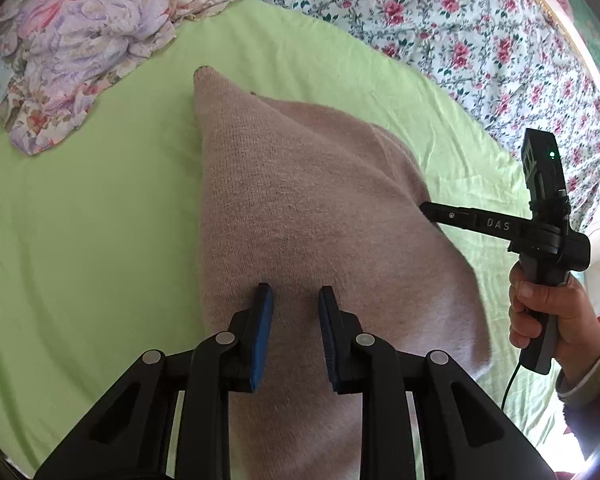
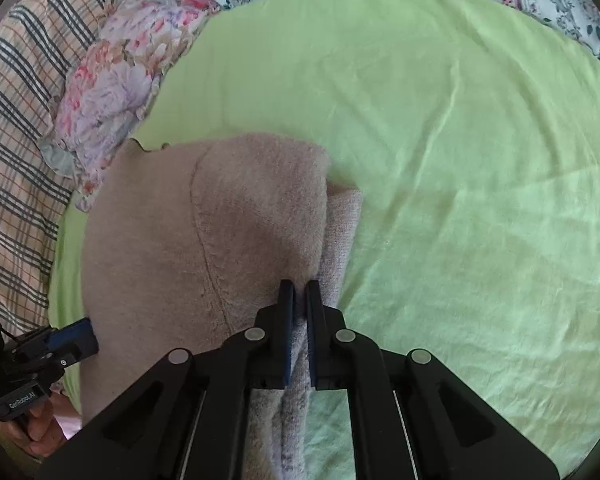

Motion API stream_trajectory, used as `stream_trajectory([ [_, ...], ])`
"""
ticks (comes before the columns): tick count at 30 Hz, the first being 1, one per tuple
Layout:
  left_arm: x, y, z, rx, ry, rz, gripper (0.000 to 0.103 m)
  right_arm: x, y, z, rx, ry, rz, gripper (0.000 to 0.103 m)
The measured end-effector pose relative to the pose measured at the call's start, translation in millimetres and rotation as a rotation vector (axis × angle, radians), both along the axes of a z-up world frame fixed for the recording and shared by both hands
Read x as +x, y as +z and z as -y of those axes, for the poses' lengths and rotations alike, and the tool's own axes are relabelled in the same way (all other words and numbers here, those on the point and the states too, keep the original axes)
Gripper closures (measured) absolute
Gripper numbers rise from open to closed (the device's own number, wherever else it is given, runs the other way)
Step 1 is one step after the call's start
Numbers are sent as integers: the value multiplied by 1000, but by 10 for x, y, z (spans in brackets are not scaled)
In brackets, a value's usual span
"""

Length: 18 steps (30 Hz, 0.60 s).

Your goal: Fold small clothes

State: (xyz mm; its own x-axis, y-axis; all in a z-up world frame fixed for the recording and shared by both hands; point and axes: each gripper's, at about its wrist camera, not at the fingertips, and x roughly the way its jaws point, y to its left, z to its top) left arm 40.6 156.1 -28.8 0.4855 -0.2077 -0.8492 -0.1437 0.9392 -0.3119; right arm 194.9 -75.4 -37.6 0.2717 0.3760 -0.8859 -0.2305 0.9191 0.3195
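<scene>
A dusty-pink knitted garment (image 1: 300,200) lies partly folded on a light green sheet (image 1: 80,220). My left gripper (image 1: 295,300) is open, its blue-padded fingers hovering over the garment's near part with nothing between them. My right gripper (image 2: 300,292) is shut on the garment's right edge (image 2: 300,360), where a fold of pink knit runs between its fingers; the garment (image 2: 204,232) spreads left of it. The right gripper also shows in the left wrist view (image 1: 428,210), at the garment's right side, held by a hand. The left gripper shows in the right wrist view (image 2: 88,332) at the lower left.
A crumpled floral quilt (image 1: 84,48) lies at the sheet's far left. A rose-print bedspread (image 1: 480,40) runs along the far and right sides. A plaid pillow or cover (image 2: 16,120) lies at the left in the right wrist view. The green sheet (image 2: 480,180) stretches right of the garment.
</scene>
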Motion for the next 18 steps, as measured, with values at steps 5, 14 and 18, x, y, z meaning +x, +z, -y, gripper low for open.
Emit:
stream_trajectory([
  [5, -360, 146, 28, -49, -13, 11, 77, -429, 508, -38, 103, 25, 77, 95],
  [14, -828, -314, 129, -31, -36, -103, 77, -1009, -81, -98, 16, 118, -70, 103],
  [18, -859, -327, 149, -21, -23, -89, 77, -1095, -19, -58, 25, 98, -52, 103],
])
